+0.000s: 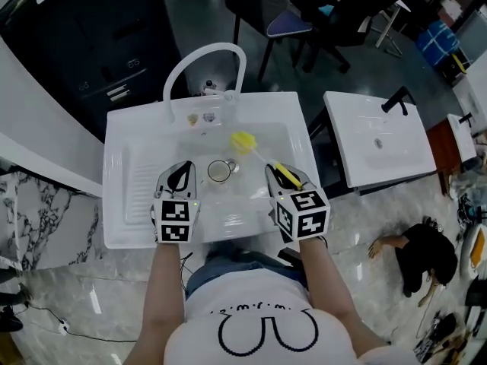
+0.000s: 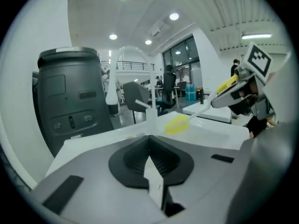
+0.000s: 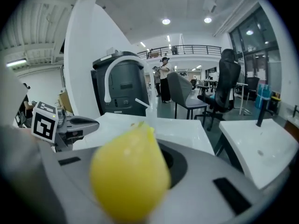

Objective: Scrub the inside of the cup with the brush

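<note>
A clear cup [image 1: 219, 171] stands in the white sink [image 1: 125, 204], seen from above. My left gripper [image 1: 183, 176] sits just left of the cup, level with it. In the left gripper view its jaws [image 2: 150, 146] are shut with nothing held, and the cup does not show there. My right gripper [image 1: 283, 176] is shut on the yellow handle [image 3: 128, 176] of the brush. The brush's yellow head [image 1: 243, 141] hangs above the basin behind the cup, outside it. It also shows as a yellow head [image 2: 176, 123] in the left gripper view.
A white arched faucet [image 1: 205, 55] rises at the sink's back edge, with two small items [image 1: 200, 117] on the ledge. A second white sink [image 1: 380, 139] stands to the right. A person [image 1: 415, 253] crouches on the floor at the right. Chairs stand behind.
</note>
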{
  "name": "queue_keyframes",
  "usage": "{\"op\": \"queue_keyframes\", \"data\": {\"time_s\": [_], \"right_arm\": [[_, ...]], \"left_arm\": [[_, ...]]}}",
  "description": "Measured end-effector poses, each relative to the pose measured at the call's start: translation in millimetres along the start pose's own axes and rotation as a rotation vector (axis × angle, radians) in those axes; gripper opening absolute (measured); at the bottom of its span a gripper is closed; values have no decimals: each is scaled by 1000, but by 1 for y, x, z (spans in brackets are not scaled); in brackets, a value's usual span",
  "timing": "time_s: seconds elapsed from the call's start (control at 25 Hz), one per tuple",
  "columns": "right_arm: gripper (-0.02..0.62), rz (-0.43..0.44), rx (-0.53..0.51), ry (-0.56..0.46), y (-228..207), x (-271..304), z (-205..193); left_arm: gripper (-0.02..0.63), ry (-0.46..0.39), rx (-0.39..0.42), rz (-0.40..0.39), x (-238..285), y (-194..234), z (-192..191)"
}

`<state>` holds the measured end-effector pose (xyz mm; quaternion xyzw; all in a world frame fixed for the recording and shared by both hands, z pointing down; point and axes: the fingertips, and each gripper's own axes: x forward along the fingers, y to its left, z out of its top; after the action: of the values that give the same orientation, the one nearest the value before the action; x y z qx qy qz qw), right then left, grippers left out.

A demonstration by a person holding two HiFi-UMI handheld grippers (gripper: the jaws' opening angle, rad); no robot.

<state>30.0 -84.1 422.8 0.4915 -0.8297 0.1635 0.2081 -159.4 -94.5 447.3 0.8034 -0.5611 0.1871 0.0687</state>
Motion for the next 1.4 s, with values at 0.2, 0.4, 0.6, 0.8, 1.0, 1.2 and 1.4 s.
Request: {"op": "queue_keyframes", "data": {"time_s": [0.2, 0.4, 0.6, 0.8, 1.0, 1.2, 1.4], "right_arm": [[38, 4, -21, -102, -8, -35, 12], [38, 29, -50, -215, -9, -70, 27], [38, 48, -82, -304, -4, -100, 39], [38, 32, -147, -336, 0, -115, 44], [38, 6, -194, -389, 3, -126, 60], [38, -32, -202, -450, 10, -132, 82], [38, -42, -199, -484, 21, -133, 92]], "left_arm": [[15, -169, -12, 76, -40, -9, 51], [15, -259, 26, 138, -78, -23, 85], [15, -287, 35, 166, -106, -34, 97], [15, -319, 38, 181, -120, -35, 103], [15, -369, 55, 178, -126, -29, 120], [15, -404, 95, 173, -136, -18, 135], [15, -424, 109, 184, -148, -2, 140]]}}
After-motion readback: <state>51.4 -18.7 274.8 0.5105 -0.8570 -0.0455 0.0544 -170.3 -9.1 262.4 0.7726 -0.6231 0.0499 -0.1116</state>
